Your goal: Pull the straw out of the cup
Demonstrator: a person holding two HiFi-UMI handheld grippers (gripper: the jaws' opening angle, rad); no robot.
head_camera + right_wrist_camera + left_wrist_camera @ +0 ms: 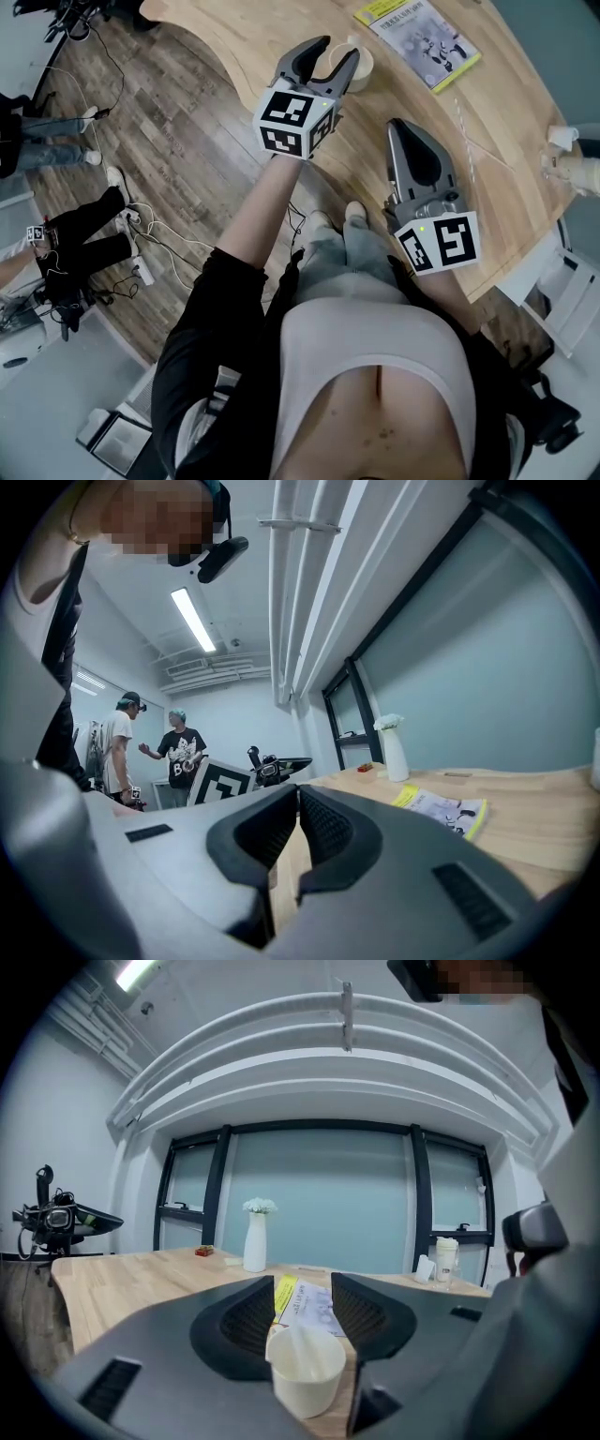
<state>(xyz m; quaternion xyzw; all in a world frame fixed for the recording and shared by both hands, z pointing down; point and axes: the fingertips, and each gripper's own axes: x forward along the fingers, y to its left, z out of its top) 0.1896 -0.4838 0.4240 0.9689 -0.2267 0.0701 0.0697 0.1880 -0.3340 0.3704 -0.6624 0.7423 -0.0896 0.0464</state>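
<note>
Wooden counter, curved edge, person standing at it.

Left gripper: jaws wide apart, flanking the paper cup near the counter's edge. Pads not pressing on it, so nothing is gripped.

Right gripper: jaws closed together and empty, hovering over bare wood, apart from the cup.

Yellow-edged booklet lies beyond the cup.

Cup upright. In the left gripper view a pale strip leans inside it, probably the straw, not sharp enough to be sure.

A thin pale line lies on the counter to the right; cannot identify it.

Judgement: extraction not begun. Still to do: steady the cup, grip the straw, lift it out.
</note>
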